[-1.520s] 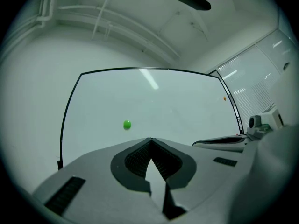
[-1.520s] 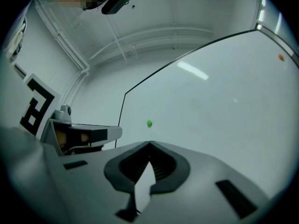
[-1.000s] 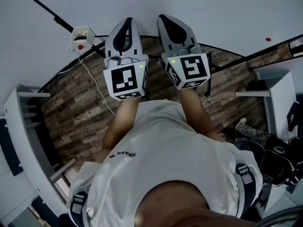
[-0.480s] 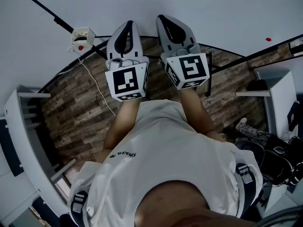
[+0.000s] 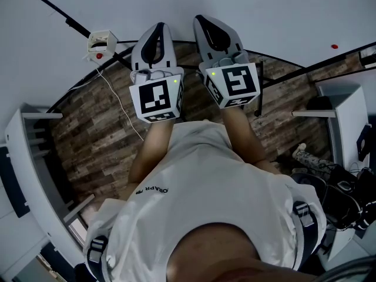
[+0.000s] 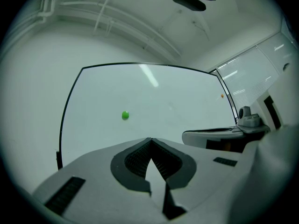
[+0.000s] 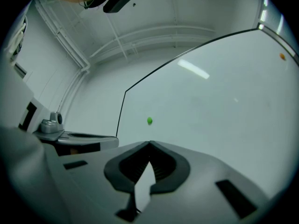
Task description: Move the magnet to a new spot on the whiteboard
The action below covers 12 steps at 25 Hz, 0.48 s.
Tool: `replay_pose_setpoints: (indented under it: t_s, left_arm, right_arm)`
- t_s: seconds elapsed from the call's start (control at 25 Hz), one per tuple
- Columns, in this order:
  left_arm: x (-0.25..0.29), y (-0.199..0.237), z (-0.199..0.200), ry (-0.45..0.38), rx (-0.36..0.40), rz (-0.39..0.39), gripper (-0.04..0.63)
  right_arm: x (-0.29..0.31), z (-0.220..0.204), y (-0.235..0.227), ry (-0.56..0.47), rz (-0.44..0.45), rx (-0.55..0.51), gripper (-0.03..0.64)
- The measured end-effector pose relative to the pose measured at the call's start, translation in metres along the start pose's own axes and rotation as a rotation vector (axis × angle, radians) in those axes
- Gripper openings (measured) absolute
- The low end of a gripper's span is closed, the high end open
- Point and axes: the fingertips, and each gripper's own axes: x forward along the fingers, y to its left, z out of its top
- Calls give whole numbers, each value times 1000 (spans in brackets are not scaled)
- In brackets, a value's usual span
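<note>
Underfoot, dark plank floor [image 5: 100, 140]; whiteboard [image 6: 163, 101] ahead.

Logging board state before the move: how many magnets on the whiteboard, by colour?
Green magnet: 1
Orange-red magnet: 1
Total on the whiteboard: 2

The T-shirt [image 5: 200, 169] is white with small black lettering [image 5: 153, 190]; the left gripper [image 5: 159, 26] and right gripper [image 5: 201, 20] are grey, with black-and-white marker cubes [image 5: 155, 100].
</note>
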Motion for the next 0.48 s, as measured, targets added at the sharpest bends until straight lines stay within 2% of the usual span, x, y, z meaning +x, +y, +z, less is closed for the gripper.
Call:
replay_pose_setpoints:
  t_s: [0.48]
  left_arm:
    - [6, 3, -4, 13, -11, 6, 3]
  right_arm:
    - [5, -1, -4, 5, 2, 0, 3]
